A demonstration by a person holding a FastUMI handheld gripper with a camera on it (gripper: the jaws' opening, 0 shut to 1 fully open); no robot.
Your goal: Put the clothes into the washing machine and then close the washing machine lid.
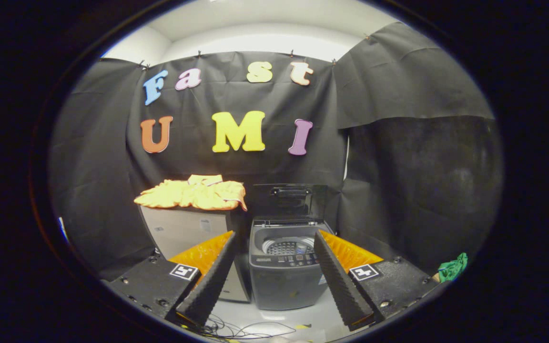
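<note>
Standing ahead of the tongs [274, 281] and framed between the two fingers: one dark top-loading washing machine [284, 267], its lid [291, 200] raised upright against the black cloth wall [398, 157], the perforated drum [288, 246] showing with nothing lying in it so far as can be told. Lying to the left of the machine and higher up, on one pale cabinet [186, 228] serving as a tabletop: one heap of yellow clothes [193, 194], spread flat and hanging slightly over the near corner beside the machine. Holding nothing, the tongs gaping wide, both fingers well apart and short of the machine and the clothes. Trailing across the pale floor [298, 314] just below the fingers: a tangle of thin dark cables [236, 328]. Sitting low to the right, well apart from the machine: one small green cloth item [453, 267], too small to make out further. Nothing standing between the fingers and the open drum.
</note>
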